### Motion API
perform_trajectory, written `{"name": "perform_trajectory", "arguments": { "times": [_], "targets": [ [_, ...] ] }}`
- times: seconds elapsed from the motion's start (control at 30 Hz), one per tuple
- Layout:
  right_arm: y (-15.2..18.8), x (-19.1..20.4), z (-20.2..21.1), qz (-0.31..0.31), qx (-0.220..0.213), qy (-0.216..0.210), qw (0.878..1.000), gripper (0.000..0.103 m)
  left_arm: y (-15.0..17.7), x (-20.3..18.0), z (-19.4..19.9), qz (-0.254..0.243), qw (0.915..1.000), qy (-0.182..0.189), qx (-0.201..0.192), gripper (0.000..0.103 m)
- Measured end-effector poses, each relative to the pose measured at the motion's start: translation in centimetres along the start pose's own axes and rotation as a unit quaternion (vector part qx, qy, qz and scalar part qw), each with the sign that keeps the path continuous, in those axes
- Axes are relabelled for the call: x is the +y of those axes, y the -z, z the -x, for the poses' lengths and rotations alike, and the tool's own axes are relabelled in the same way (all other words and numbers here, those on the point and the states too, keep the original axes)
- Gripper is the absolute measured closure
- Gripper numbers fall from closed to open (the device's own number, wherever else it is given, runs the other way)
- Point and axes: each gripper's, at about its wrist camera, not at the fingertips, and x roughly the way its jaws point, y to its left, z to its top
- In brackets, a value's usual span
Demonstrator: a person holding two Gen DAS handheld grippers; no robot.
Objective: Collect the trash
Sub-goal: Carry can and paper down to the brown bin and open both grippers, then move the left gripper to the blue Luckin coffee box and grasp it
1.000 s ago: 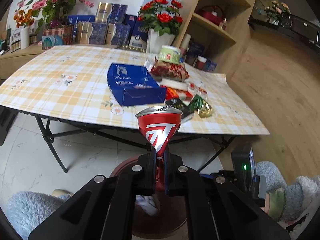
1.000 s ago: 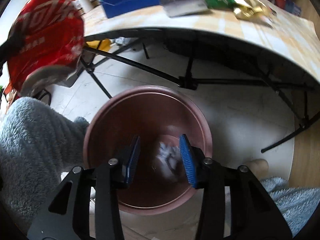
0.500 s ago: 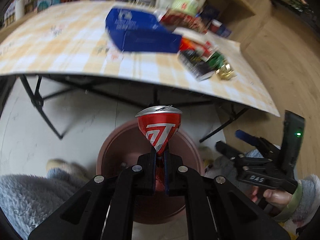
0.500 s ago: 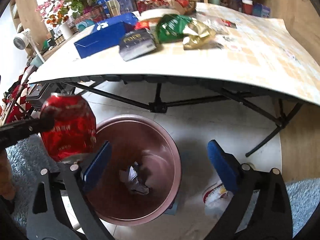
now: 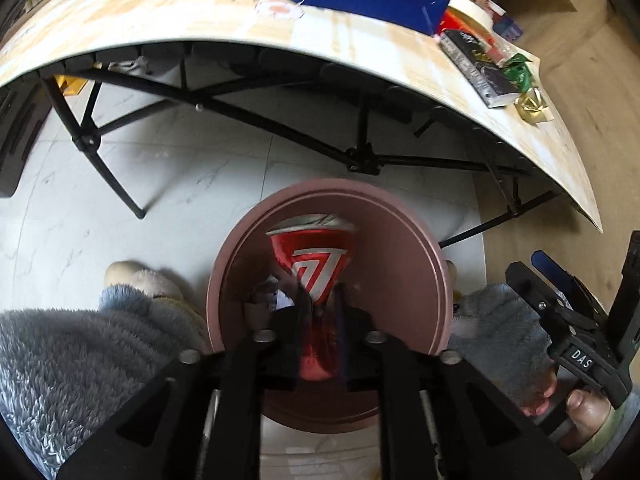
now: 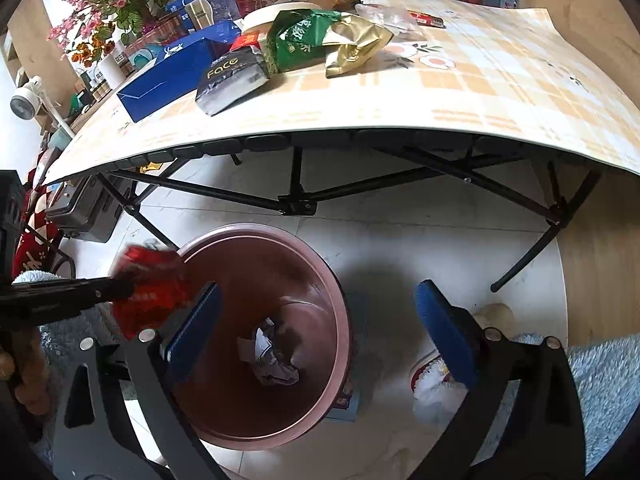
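Left claw [image 5: 320,308], jaws opening around the red can [image 5: 312,264], should hold directly above the bin [image 5: 400,240] below until the can drops.

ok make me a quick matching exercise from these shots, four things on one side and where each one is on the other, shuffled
Things:
1. red can
2. crumpled paper
3. blue box
4. green and gold wrapper

Places:
A. at the bottom of the pink bin
B. between the left gripper fingers, over the bin
C. on the table, beside the black packet
D. on the table, at its left end in the right wrist view

Pairs: 1-B, 2-A, 3-D, 4-C
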Motion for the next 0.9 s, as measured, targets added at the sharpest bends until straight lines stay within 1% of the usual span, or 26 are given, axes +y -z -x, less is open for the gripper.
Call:
{"name": "perform_trajectory", "arguments": {
  "times": [0.03, 0.07, 0.1, 0.13, 0.17, 0.27, 0.37, 0.4, 0.47, 0.6, 0.67, 0.77, 0.83, 0.9],
  "targets": [
    [0.0, -0.1, 0.0, -0.002, 0.001, 0.001, 1.0, 0.007, 0.0, 0.1, 0.1, 0.004, 1.0, -0.001, -0.004, 0.068],
    [0.0, -0.2, 0.0, -0.004, 0.002, 0.001, 1.0, 0.007, 0.0, 0.2, 0.2, 0.008, 0.9999, 0.0, -0.008, 0.059],
    [0.0, -0.2, -0.1, -0.005, 0.002, 0.001, 1.0, 0.007, -0.1, 0.4, 0.4, 0.015, 0.9998, 0.0, -0.016, 0.055],
    [0.0, -0.3, -0.1, -0.007, 0.003, 0.002, 1.0, 0.007, -0.1, 0.5, 0.7, 0.021, 0.9995, -0.002, -0.024, 0.046],
    [-0.1, -0.4, -0.1, -0.009, 0.004, 0.002, 1.0, 0.007, -0.1, 0.6, 1.0, 0.027, 0.9991, -0.005, -0.031, 0.039],
    [-0.1, -0.7, -0.2, -0.012, 0.004, 0.005, 1.0, 0.007, -0.1, 1.2, 2.3, 0.049, 0.9963, -0.007, -0.07, 0.03],
    [-0.2, -0.6, 0.0, -0.012, 0.003, 0.009, 1.0, 0.006, -0.1, 1.5, 4.1, 0.062, 0.9913, -0.01, -0.116, 0.023],
    [-0.2, -0.6, 0.1, -0.011, 0.0, 0.014, 1.0, 0.006, -0.1, 1.5, 4.9, 0.065, 0.9886, -0.011, -0.136, 0.021],
    [-0.4, -0.6, 0.3, -0.01, -0.006, 0.021, 1.0, 0.006, 0.0, 1.5, 5.9, 0.067, 0.9843, -0.016, -0.163, 0.016],
    [-0.8, -0.6, 1.1, -0.007, -0.02, 0.034, 0.999, 0.006, 0.2, 1.1, 7.9, 0.061, 0.9727, -0.025, -0.222, 0.013],
    [-1.0, -0.5, 1.8, -0.002, -0.037, 0.036, 0.999, 0.006, 0.1, 0.7, 8.6, 0.055, 0.9688, -0.029, -0.24, 0.012],
    [-1.5, -0.5, 2.9, -0.003, -0.063, 0.041, 0.997, 0.006, 0.0, 0.5, 9.0, 0.046, 0.966, -0.027, -0.253, 0.011],
    [-1.8, -0.7, 3.2, -0.007, -0.071, 0.042, 0.997, 0.006, 0.2, 0.3, 9.1, 0.041, 0.9655, -0.023, -0.256, 0.011],
    [-2.1, -0.9, 3.1, -0.016, -0.067, 0.042, 0.997, 0.006, 0.2, 0.1, 9.1, 0.036, 0.9647, -0.018, -0.26, 0.011]
  ]
}}
